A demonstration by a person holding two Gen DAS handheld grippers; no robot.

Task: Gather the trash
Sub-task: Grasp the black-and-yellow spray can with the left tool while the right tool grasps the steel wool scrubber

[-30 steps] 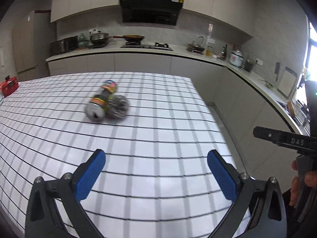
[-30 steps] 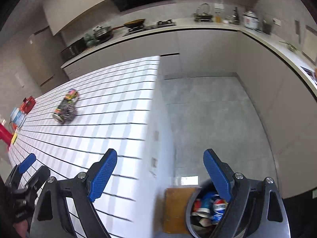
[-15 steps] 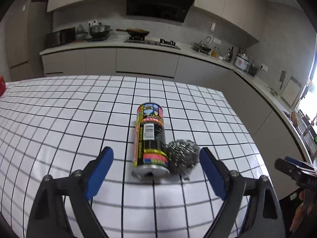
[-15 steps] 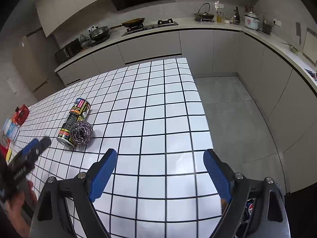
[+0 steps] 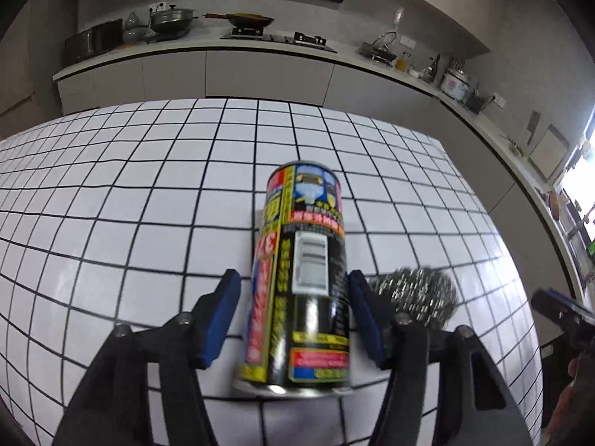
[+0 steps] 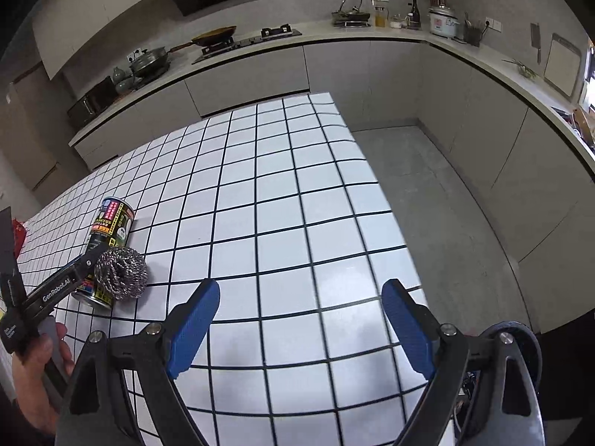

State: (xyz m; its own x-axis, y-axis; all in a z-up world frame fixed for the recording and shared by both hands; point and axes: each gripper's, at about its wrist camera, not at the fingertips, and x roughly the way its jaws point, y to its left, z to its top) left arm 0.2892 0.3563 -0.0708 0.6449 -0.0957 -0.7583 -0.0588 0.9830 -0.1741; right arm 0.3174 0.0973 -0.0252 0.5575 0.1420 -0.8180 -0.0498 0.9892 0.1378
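Note:
A black and yellow can [image 5: 303, 278] lies on its side on the white tiled table [image 5: 130, 204]. My left gripper [image 5: 293, 286] straddles the can, jaws open, the right pad touching it and a small gap at the left pad. A steel wool ball [image 5: 416, 293] lies against the can's right side. The right wrist view shows the can [image 6: 109, 223], the steel wool ball [image 6: 121, 273] and my left gripper [image 6: 91, 256] around them. My right gripper [image 6: 301, 297] is open and empty above the table's near right part.
A dark trash bin [image 6: 520, 342] stands on the floor beside the table's right edge, behind my right gripper's finger. A kitchen counter [image 5: 260, 42] with pans and a stove runs along the back wall. A red object [image 6: 18, 230] sits at the table's far left.
My left gripper has moved forward over the can and its jaws have narrowed around it. My right gripper has swung from over the bin to over the table.

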